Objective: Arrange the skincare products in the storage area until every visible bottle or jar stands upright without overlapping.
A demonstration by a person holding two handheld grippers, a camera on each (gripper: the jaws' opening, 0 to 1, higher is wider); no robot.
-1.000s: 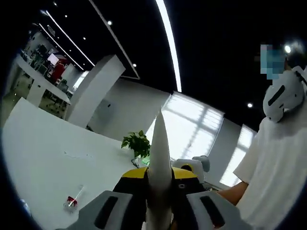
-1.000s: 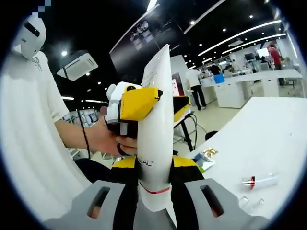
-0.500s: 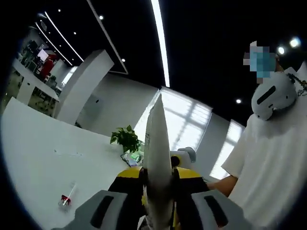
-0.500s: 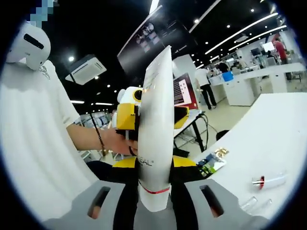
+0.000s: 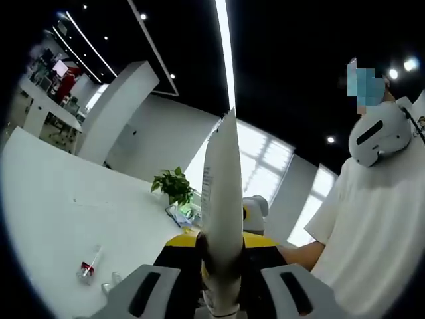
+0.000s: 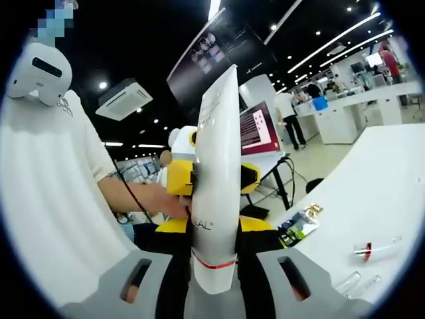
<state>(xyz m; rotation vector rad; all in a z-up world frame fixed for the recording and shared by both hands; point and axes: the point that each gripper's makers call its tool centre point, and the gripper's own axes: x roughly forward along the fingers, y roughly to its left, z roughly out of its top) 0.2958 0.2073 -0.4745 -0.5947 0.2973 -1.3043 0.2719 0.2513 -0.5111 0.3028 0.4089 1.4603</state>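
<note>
One smooth white desk [image 6: 392, 193] lies below. A glossy white plastic tube [image 6: 216, 186] (flat crimped end up) is held aloft, clamped between both the right gripper [image 6: 214, 279] fingers and the left gripper [image 5: 222, 292] fingers.

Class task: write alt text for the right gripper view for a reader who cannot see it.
A white tube stands clamped in the right gripper, with the left gripper gripping it from behind. A person in a white shirt is left; a white table is right.
</note>
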